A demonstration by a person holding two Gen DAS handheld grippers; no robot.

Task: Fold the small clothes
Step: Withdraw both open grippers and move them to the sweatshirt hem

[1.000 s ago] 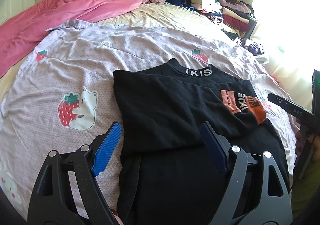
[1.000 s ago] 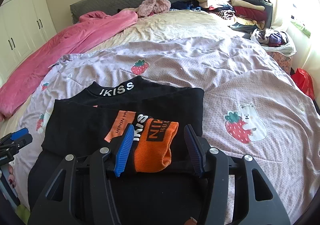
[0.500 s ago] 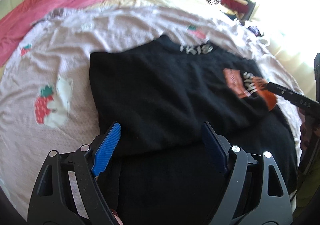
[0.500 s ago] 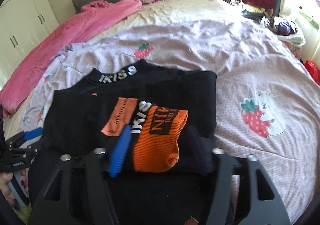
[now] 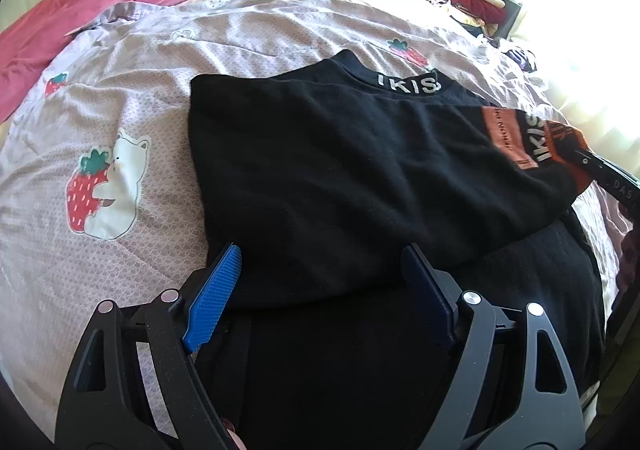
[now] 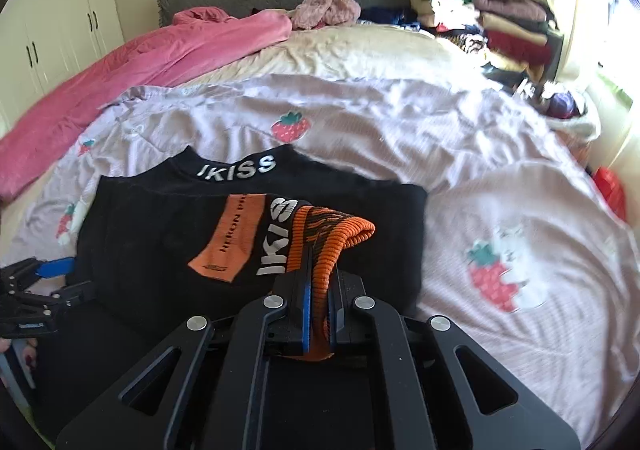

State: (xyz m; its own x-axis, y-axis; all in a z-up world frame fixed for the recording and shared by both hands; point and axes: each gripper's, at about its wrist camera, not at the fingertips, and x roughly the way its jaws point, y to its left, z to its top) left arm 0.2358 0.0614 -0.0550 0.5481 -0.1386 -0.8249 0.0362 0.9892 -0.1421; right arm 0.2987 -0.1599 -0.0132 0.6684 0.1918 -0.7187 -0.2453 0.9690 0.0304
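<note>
Black sweater (image 5: pixel 340 170), soft and limp, lies on the bed quilt (image 5: pixel 120 122). Right gripper (image 6: pixel 318 302) fingers pinch its orange cuff (image 6: pixel 336 238); left gripper (image 5: pixel 320 290) fingers spread over the near hem, a likely hold.

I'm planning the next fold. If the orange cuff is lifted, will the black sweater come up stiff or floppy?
Probably floppy: the cuff already bunches between the shut right gripper. The sweater lies limp in soft layers, so it would likely drape and trail. The knit looks thick, so perhaps fairly heavy.
</note>
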